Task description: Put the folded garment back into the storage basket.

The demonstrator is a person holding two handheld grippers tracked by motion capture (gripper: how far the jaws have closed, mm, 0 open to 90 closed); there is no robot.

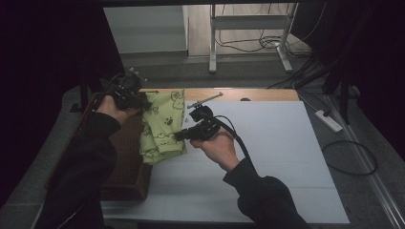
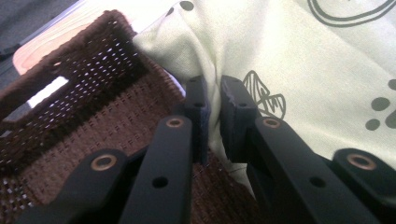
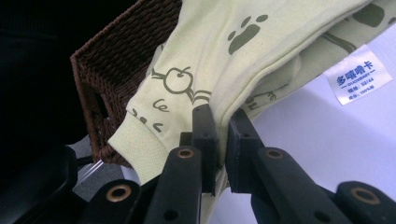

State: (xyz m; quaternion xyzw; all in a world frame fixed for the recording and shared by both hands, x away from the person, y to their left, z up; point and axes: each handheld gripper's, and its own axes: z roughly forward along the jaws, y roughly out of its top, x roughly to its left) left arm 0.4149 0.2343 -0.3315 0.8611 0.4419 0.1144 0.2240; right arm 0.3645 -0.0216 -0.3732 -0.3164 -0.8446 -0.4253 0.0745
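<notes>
A pale green child's garment [image 1: 161, 125] with dark paw and cartoon prints hangs folded over the right wall of a brown woven basket [image 1: 125, 157]. My left gripper [image 1: 137, 101] is shut on the cloth [image 2: 289, 65] at the basket's far corner. My right gripper [image 1: 180, 135] pinches the garment's near right edge, jaws shut on a fold [image 3: 224, 70] beside a ribbed cuff [image 3: 135, 144]. A white care label [image 3: 357, 79] hangs from the cloth above the white sheet.
The basket [image 3: 119, 60] sits at the table's left edge. A white sheet [image 1: 267, 157] covers the table to the right, with a bare wooden strip [image 1: 258, 94] behind it. A metal stand [image 1: 248, 33], cables and a power strip [image 1: 329, 120] lie beyond.
</notes>
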